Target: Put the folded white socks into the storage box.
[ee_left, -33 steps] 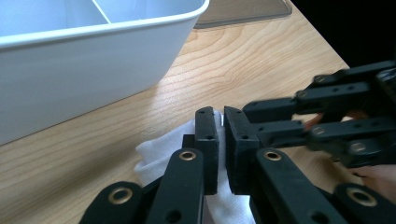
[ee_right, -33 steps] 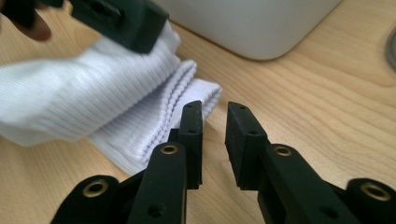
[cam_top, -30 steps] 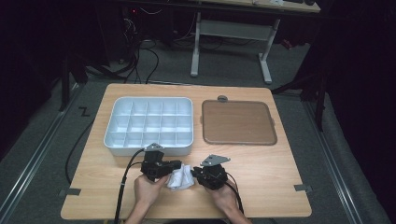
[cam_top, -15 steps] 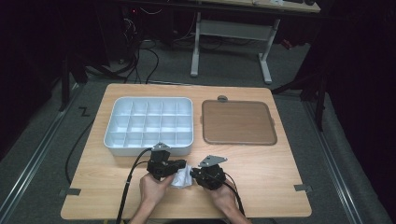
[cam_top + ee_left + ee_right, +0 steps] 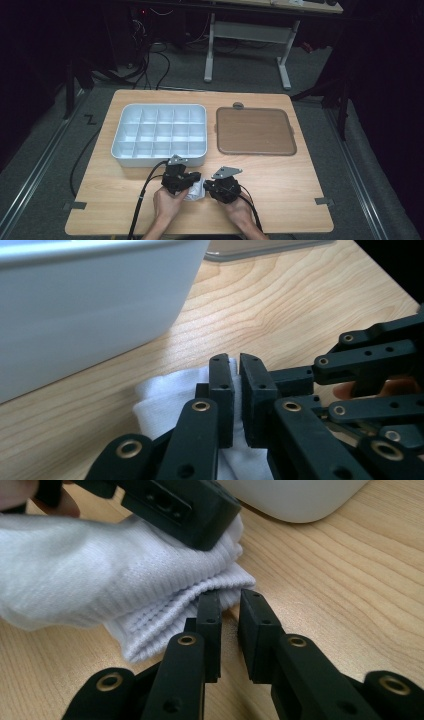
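Compartments of white tray (image 5: 159, 134) look empty, seemingly

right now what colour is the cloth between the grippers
White, with a fine ribbed knit; the cloth shows best in the right gripper view.

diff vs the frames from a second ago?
The left gripper shifted slightly right and toward the table's near edge, closer to the right gripper, its fingers shut on the white cloth. The right gripper stayed put at the cloth's edge; I can't tell if it pinches it. The white divided tray and brown mat are unchanged.
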